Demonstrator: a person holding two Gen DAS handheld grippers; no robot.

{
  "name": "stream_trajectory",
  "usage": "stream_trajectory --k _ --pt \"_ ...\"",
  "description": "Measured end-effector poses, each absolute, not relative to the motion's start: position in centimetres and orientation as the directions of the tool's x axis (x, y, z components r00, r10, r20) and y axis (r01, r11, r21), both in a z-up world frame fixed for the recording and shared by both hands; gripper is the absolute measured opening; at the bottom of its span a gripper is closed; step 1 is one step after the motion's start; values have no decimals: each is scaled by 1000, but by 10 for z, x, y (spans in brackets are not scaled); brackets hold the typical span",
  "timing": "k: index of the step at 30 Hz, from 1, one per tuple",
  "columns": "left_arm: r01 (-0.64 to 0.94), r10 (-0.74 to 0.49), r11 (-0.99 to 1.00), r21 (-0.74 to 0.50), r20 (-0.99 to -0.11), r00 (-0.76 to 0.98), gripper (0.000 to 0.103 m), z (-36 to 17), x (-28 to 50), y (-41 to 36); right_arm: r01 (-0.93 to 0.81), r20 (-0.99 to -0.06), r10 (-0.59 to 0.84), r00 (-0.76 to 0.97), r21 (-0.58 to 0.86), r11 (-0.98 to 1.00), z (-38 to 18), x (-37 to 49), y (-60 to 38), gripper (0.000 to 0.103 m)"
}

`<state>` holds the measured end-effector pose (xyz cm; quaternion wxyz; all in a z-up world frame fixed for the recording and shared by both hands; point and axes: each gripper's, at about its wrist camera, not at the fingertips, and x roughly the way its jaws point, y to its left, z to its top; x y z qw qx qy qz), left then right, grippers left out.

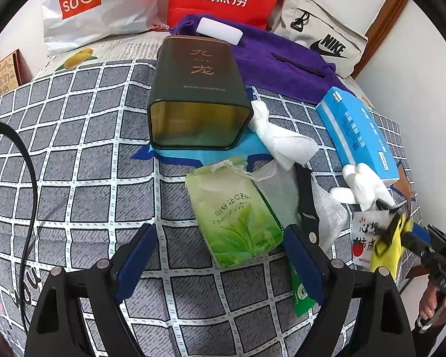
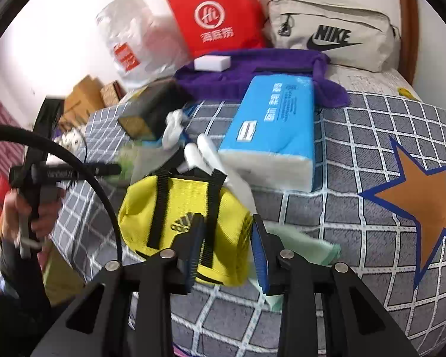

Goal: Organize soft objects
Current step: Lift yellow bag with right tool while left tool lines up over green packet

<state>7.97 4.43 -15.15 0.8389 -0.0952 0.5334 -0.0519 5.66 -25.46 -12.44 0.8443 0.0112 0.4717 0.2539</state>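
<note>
One yellow pouch [image 2: 193, 226] sits pinched in the right gripper [image 2: 227, 247], raised a little over the checked bedspread [image 2: 356, 208] near its right edge; its blue fingers clamp the pouch's near end, and the bag's long axis runs away and leftward from them, black straps uppermost. How firm the pinch is I cannot quite tell through the blur. Beyond lies the blue tissue pack [image 2: 273, 136]. The left gripper [image 1: 220, 267] hangs wide apart and empty, well left, facing the green tea packet [image 1: 238, 217].
</note>
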Motion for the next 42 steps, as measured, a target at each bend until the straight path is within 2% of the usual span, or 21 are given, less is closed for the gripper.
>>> stream_trajectory --k 2,9,11,14,19,21,22,23,24,25,30,38,42 --pt "-15 -190 976 -216 -885 425 87 -152 80 44 -441 -792 447 416 254 861 -125 49 -252 45" --pt "-11 -189 977 -213 -887 422 87 -153 79 43 -549 -786 495 369 245 799 -125 28 -223 53" --pt "-11 -191 976 -216 -886 423 87 -153 78 44 -568 -792 498 353 242 787 -129 28 -212 73" --pt "-8 -192 976 -215 -885 424 87 -152 77 44 -563 -814 449 369 189 805 -137 24 -195 79" --pt "-5 -194 976 -216 -885 422 87 -153 75 44 -518 -847 380 372 150 842 -159 34 -178 80" --pt "-5 -194 976 -216 -886 421 87 -153 75 43 -512 -834 400 379 171 842 -163 37 -177 66" --pt "-5 -193 977 -215 -887 420 87 -153 74 43 -505 -831 391 396 158 849 -163 38 -177 29" --pt "-6 -192 977 -214 -887 420 87 -153 74 43 -511 -828 402 392 167 843 -161 38 -178 22" --pt "-5 -191 977 -213 -887 421 87 -152 74 43 -511 -819 426 384 195 837 -157 39 -182 21" --pt "-6 -192 977 -214 -886 423 87 -152 73 43 -505 -803 449 392 220 835 -151 38 -187 14" --pt "-6 -204 973 -230 -876 436 87 -149 72 46 -492 -748 508 427 279 825 -125 34 -201 12" --pt "-12 -208 971 -237 -872 442 87 -151 76 44 -432 -735 477 482 275 859 -107 40 -224 12" --pt "-33 -166 979 -199 -888 430 87 -162 87 39 -423 -715 479 509 277 863 -95 42 -234 12"
